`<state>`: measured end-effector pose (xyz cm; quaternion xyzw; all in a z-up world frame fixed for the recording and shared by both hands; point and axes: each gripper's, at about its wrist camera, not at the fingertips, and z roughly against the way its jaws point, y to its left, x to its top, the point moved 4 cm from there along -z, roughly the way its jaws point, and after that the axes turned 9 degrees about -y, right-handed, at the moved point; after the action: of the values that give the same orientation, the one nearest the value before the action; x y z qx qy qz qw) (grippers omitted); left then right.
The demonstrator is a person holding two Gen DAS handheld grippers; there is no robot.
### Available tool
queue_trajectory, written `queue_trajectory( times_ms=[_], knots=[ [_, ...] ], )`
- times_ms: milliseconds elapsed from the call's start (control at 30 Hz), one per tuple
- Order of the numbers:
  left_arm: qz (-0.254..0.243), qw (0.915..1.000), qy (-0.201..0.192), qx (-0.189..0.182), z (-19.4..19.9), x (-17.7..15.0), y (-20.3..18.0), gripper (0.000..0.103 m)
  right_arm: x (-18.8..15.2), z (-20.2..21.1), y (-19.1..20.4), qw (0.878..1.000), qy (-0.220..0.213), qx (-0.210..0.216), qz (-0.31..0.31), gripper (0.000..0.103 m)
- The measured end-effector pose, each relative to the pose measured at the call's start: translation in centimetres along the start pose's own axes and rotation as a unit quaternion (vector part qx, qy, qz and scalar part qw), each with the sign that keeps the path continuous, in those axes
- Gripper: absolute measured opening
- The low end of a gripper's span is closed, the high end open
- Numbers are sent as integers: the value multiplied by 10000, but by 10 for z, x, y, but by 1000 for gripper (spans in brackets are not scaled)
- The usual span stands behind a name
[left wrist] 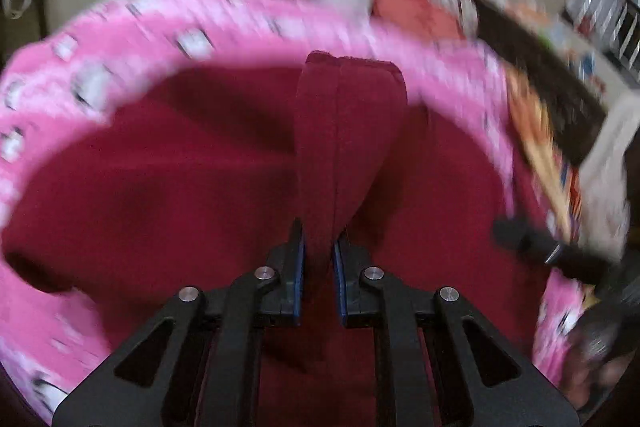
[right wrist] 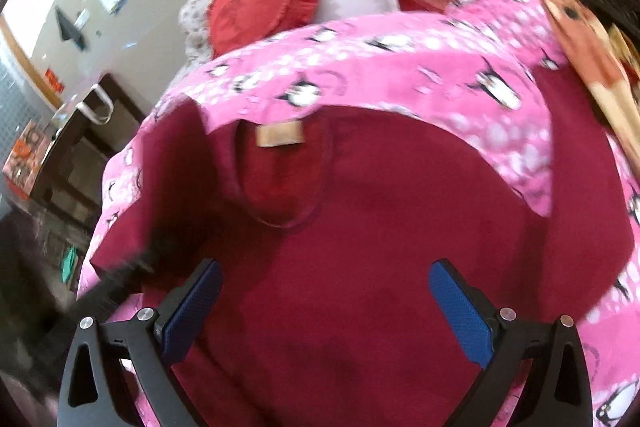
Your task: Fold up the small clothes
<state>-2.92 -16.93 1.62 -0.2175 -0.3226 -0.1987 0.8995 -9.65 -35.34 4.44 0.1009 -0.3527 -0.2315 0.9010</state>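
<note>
Maroon shirt (right wrist: 360, 227) lay mostly flat on pink blanket (right wrist: 400, 67), unfolded. Left tool (left wrist: 319, 251) clamped on raised shirt fold; right tool (right wrist: 324, 307) apart, empty. Folding barely begun.

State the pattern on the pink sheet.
Black-and-white penguins with white dots on the pink sheet, clearest in the right wrist view.

Motion blur smears the pink bedsheet (left wrist: 248, 15) print and the items at the bed's right edge in the left wrist view; the maroon shirt (right wrist: 360, 227) runs past the bottom edge; its neck label (right wrist: 279, 135) text is unreadable
</note>
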Motion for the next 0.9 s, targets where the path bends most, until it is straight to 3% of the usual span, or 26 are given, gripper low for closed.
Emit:
queue_trajectory(
  times_ms=[67, 167, 233, 300, 333, 400, 567, 733, 833, 867, 900],
  knots=[
    [-248, 9994, 152, 170, -1, -10, -9, 11, -2, 1, -7, 9999, 41, 51, -157, 103],
    [-373, 9993, 5, -9, 30, -6, -17, 18, -1, 8, -17, 9994, -77, 142, -293, 103],
    [-385, 9989, -217, -141, 59, 1, -14, 39, 5, 8, -17, 9989, -169, 247, -366, 103],
    [-401, 9976, -557, -38, 82, 7, -7, 60, 7, 7, -12, 9982, -190, 394, -416, 103],
    [-416, 9966, -713, 36, 90, 7, -3, 65, 8, 5, -8, 9979, -168, 480, -407, 103],
    [-533, 9928, -1004, 386, 107, 9, 17, 65, 10, 0, -1, 9973, -113, 626, -368, 103],
    [-438, 9851, -964, 1357, 104, 6, 79, 65, 5, -17, 10, 9986, 126, 472, -181, 103],
    [181, 9874, -407, 1518, 76, -13, 124, 65, -13, -38, 8, 9983, 434, -188, 330, 103],
    [336, 9880, -288, 1478, 69, -22, 128, 65, -30, -48, 11, 9929, 374, -574, 973, 86],
    [375, 9879, -292, 1478, 70, -24, 128, 65, -32, -46, 16, 9899, 246, -601, 1261, 60],
    [405, 9875, -333, 1489, 72, -24, 129, 65, -33, -42, 24, 9864, 135, -484, 1562, 16]
  ],
)
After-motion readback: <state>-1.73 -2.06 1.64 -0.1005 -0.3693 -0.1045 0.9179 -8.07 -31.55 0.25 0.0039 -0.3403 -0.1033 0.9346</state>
